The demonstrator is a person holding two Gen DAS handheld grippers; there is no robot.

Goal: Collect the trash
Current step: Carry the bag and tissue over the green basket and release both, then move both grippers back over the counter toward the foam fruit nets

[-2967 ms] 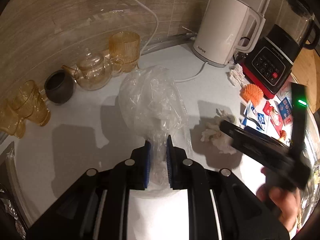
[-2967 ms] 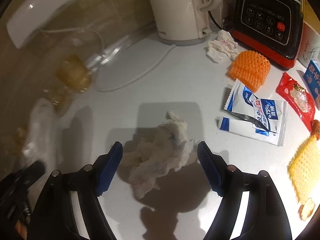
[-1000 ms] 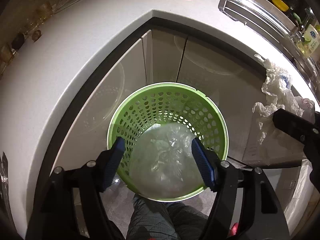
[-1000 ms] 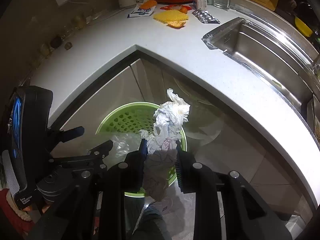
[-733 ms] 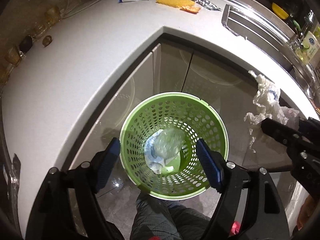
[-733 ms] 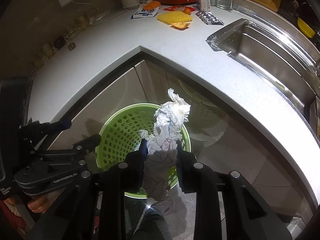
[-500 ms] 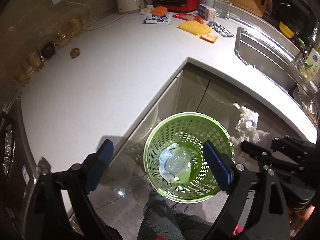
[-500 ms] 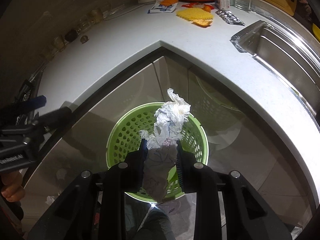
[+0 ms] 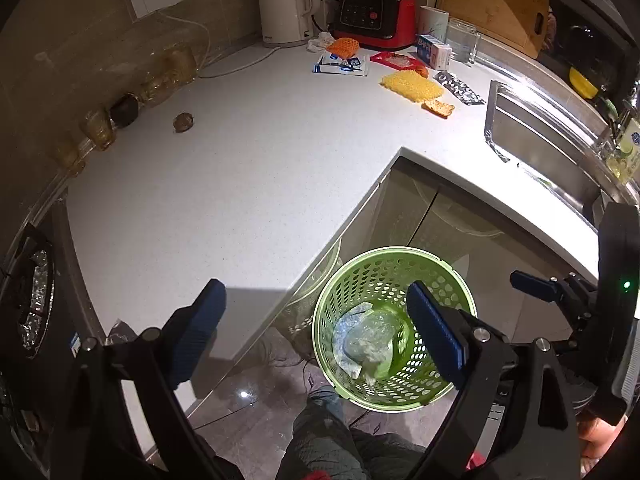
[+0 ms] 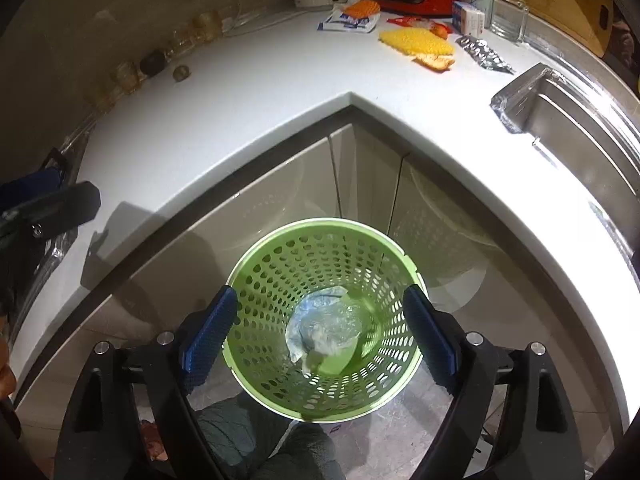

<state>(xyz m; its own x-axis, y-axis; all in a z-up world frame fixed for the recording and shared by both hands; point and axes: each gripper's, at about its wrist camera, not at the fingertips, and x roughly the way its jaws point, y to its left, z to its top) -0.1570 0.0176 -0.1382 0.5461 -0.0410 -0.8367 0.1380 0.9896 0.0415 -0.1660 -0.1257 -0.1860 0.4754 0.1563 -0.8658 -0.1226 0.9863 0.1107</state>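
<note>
Nearest, both tools hang with nothing in them. The right gripper [image 10: 320,334] is spread wide directly above the green basket [image 10: 276,268], its blue pads [image 10: 208,330] framing the rim on either side, which reads to me as a drop position: held over the mouth so that whatever is let go falls straight in. The left gripper [image 9: 316,328] is spread just as wide, off to the left, half over the worktop's near edge and half over the bin. At the bottom of the basket lies a pale heap of trash [image 10: 326,332], crumpled clear plastic with something whitish and a bluish scrap, so that part of the job looks done.

The basket stands on the floor in the inner corner of the white counter [image 9: 240,168], tight against the cabinet doors, handy from both runs of worktop. The person's knee shows just below it.

Farther off, the rest of the litter waits at the back right of the counter: a blue and white sachet [image 9: 340,65], orange foam netting [image 9: 342,46] on it, a yellow foam net [image 9: 412,86], a red wrapper [image 9: 394,60], a crumpled tissue [image 9: 318,43] and a foil blister strip [image 9: 458,87]. Around them stand the kettle [image 9: 286,6], the blender base [image 9: 370,14], a small box and a glass, which I judge a reach would have to avoid. The sink [image 9: 536,148] lies right, amber glassware far left.
</note>
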